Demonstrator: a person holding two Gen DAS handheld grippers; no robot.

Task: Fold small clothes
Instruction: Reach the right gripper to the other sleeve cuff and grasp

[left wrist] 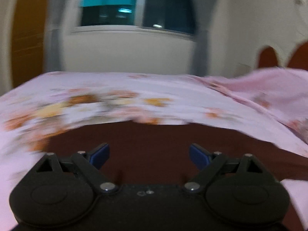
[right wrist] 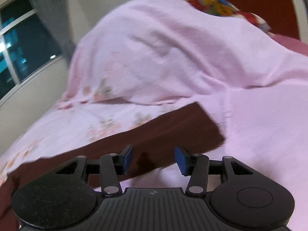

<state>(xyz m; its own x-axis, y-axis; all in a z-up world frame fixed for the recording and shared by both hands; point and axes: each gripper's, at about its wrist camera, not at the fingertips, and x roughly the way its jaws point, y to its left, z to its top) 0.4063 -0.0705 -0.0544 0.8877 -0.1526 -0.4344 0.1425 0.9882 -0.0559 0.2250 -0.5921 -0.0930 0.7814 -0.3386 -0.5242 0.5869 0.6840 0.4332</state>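
A dark maroon piece of clothing [left wrist: 154, 144] lies flat on a pink floral bedsheet [left wrist: 96, 100]. My left gripper [left wrist: 149, 155] is open and empty, low over the maroon cloth. In the right wrist view the maroon cloth [right wrist: 163, 127] runs from lower left to a corner at the right. My right gripper [right wrist: 153, 159] is open and empty, its fingers over the cloth's near edge. Both views are blurred.
A bunched pink sheet [right wrist: 173, 48] rises behind the cloth, with a colourful fabric [right wrist: 211, 0] on top at the back. A dark red headboard [left wrist: 269, 57] stands at the right. A window [left wrist: 134, 5] and a pale wall lie beyond the bed.
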